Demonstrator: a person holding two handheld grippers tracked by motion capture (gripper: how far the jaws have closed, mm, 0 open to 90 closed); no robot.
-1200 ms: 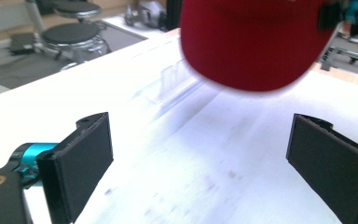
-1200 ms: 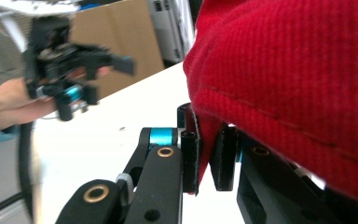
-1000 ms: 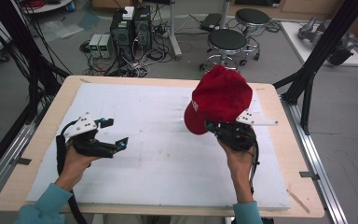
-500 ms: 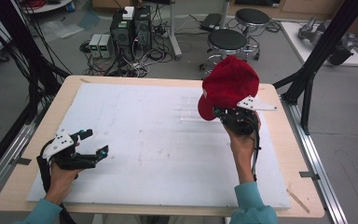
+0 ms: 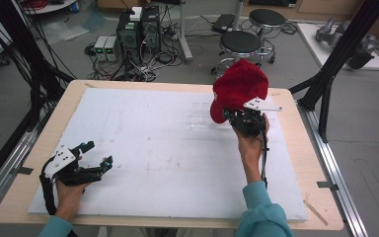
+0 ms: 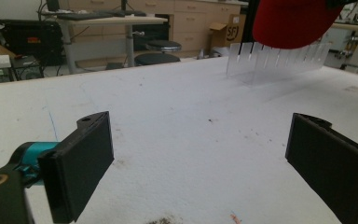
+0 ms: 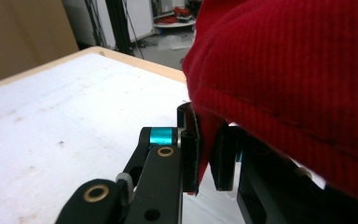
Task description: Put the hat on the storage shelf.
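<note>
A red corduroy cap [image 5: 240,88] hangs in the air over the table's far right part, and my right gripper [image 5: 237,116] is shut on its edge. In the right gripper view the two black jaws pinch the red cap [image 7: 289,70] fabric between the pads of the right gripper [image 7: 207,156]. A clear slotted plastic rack [image 5: 200,114] lies on the white mat just left of the cap; the left gripper view shows the rack [image 6: 279,63] under the cap [image 6: 293,21]. My left gripper [image 5: 97,157] rests low at the near left corner, open and empty, jaws wide apart [image 6: 200,168].
A white foam mat [image 5: 168,148] covers the wooden table [image 5: 24,197]. Black frame posts stand at both sides. Beyond the far edge are stools [image 5: 241,43], computer boxes [image 5: 137,29] and cables on the floor.
My left gripper sank and drew back to the near left corner. My right gripper carried the red cap rightward and farther back across the table.
</note>
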